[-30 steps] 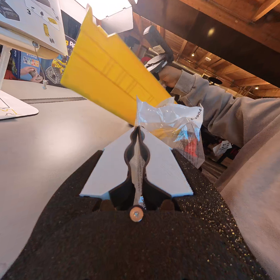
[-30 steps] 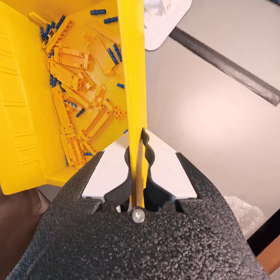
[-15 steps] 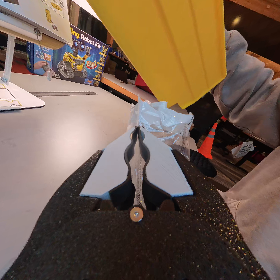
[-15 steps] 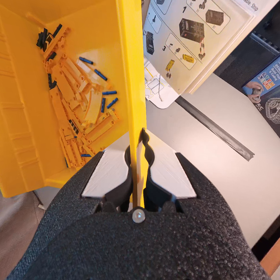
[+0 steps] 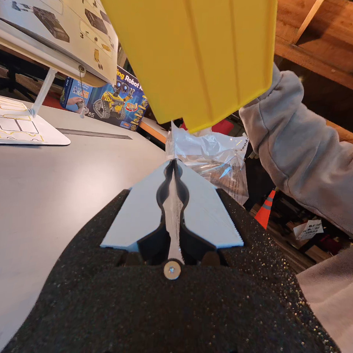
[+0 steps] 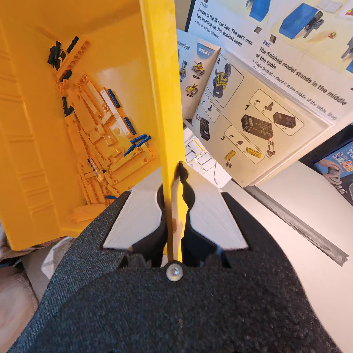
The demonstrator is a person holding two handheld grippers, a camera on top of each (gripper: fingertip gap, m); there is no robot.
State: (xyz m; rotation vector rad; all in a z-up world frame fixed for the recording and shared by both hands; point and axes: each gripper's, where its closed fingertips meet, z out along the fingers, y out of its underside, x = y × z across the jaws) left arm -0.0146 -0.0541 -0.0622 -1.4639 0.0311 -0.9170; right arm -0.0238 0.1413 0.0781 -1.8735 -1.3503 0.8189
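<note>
Yellow bin (image 6: 107, 57), clamped by its wall in right gripper (image 6: 174, 168), has tipped steeper over clear bag (image 5: 208, 152) pinched in left gripper (image 5: 173, 162), bricks (image 6: 99, 133) probably sliding.

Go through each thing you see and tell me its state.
Left gripper: shut on clear plastic bag.
Right gripper: shut on yellow plastic bin wall.
Yellow plastic bin: lifted, tilted over the bag.
Yellow and blue building pieces: loose inside bin.
Instruction booklet: open, propped up.

A toy robot kit box (image 5: 107, 103) stands behind an instruction booklet (image 6: 254, 122)
</note>
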